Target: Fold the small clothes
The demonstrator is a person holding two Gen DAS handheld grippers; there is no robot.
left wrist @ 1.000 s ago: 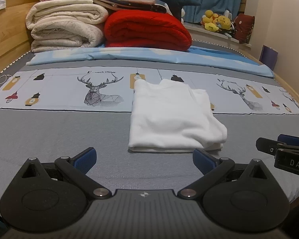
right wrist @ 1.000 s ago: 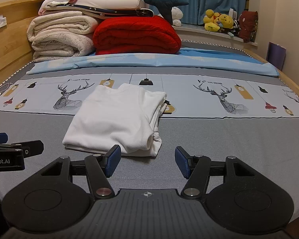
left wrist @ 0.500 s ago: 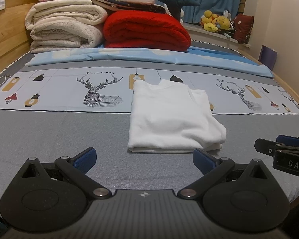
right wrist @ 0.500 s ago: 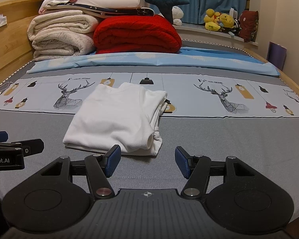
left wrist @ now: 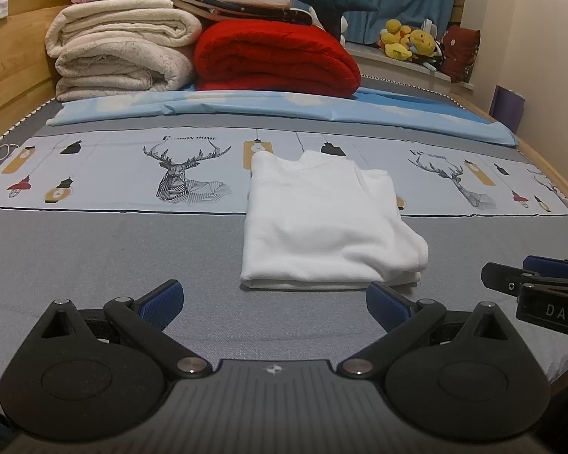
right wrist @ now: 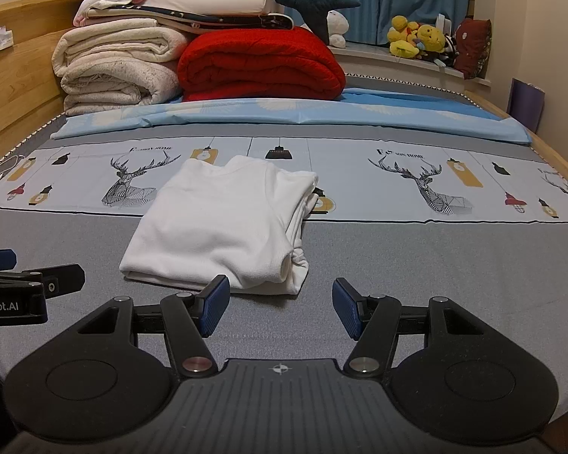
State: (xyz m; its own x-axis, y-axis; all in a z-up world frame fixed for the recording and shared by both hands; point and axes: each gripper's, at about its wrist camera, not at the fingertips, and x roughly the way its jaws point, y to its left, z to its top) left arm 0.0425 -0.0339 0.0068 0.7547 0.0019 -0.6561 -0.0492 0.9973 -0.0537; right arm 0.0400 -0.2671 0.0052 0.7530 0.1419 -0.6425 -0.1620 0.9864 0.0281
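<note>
nothing has shifted over the last second: the white garment (left wrist: 322, 223) stays folded at frame centre on the bed (left wrist: 94, 249). left gripper (left wrist: 274, 300) and right gripper (right wrist: 280, 304) remain spread, empty; folding looks finished.

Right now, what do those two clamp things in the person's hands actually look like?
Both are matt black plastic. The left gripper and right gripper each have two rounded teardrop-shaped plates, silver pivot pins, jointed black links and ribbed blue finger pads. A grooved dark-grey body carries a small compass-like emblem. White lettering shows on their sides: "DAS" and "Robot.AI". No cables or sleeves are visible.
</note>
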